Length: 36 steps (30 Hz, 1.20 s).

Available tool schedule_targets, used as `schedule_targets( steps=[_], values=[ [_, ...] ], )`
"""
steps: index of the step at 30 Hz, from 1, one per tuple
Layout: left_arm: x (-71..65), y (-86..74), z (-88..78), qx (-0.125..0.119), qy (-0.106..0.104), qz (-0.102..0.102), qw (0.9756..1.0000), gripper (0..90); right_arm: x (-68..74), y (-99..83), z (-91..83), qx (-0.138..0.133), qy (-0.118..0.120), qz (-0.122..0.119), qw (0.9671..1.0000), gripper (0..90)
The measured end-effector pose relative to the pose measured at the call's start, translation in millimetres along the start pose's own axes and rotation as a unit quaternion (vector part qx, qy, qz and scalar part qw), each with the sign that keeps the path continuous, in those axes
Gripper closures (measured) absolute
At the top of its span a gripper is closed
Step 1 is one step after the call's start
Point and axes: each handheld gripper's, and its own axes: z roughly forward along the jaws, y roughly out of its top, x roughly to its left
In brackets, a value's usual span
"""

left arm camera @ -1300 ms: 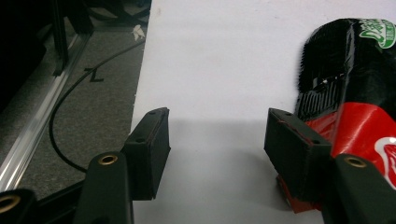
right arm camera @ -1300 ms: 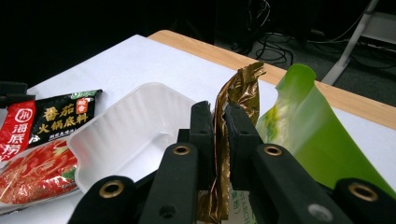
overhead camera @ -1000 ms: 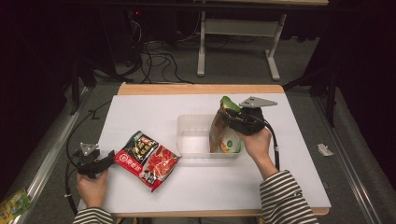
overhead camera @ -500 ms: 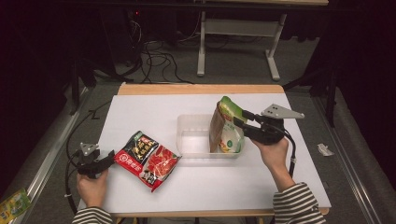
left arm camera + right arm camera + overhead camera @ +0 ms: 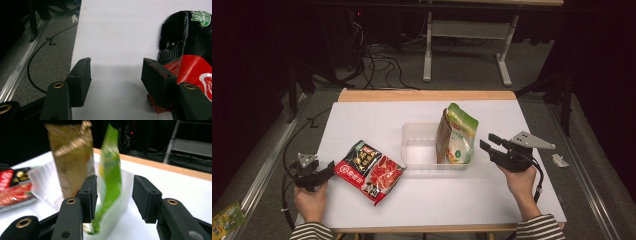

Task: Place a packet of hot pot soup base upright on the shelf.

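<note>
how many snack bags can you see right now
3. A green bag and a brown bag stand in the clear tub; a red bag lies on the table by the left gripper. Others may be hidden.

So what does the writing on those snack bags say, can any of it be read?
Red and black packet: printed characters and a round green logo, too small and blurred to read.
Green pouch in the clear plastic bin: print too blurred to read.
Gold bag: no legible text.
</note>
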Motion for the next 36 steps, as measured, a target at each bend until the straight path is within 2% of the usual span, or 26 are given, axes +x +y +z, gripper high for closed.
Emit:
schedule_targets(
  steps=[1, 8, 11, 18, 20, 24, 28, 36],
  values=[
    [-0.1, 0.0, 0.2, 0.000, 0.000, 0.000, 1.0000, 41.4, -2.9, -3.6, -0.3, 0.001, -0.004, -0.004, 1.0000, 55.2],
    [0.2, 0.1, 0.1, 0.000, -0.001, -0.002, 1.0000, 41.2, -13.6, -27.4, -6.3, 0.014, -0.036, 0.013, 0.9991, 55.0],
    [0.1, -0.1, -0.4, -0.002, 0.000, 0.000, 1.0000, 41.2, -18.4, -35.6, -6.7, 0.021, -0.042, 0.023, 0.9986, 54.9],
    [-0.1, -0.4, -0.8, -0.005, 0.000, 0.001, 1.0000, 41.1, -26.3, -49.5, -5.5, 0.027, -0.055, 0.027, 0.9978, 54.1],
    [-0.4, -0.5, -1.1, -0.006, 0.001, 0.002, 1.0000, 41.1, -28.4, -54.4, -4.3, 0.031, -0.058, 0.036, 0.9972, 53.6],
    [-0.5, -0.4, -1.0, -0.006, 0.001, 0.002, 1.0000, 41.1, -34.2, -63.0, -2.1, 0.038, -0.072, 0.035, 0.9960, 51.9],
    [0.1, -0.2, -0.9, -0.004, -0.001, 0.001, 1.0000, 41.1, -39.1, -70.2, -0.6, 0.039, -0.086, 0.045, 0.9945, 50.2],
    [-0.1, 0.5, 0.3, 0.000, 0.000, 0.001, 1.0000, 41.6, -46.0, -81.3, 4.9, 0.045, -0.097, 0.048, 0.9931, 49.3]
  ],
)
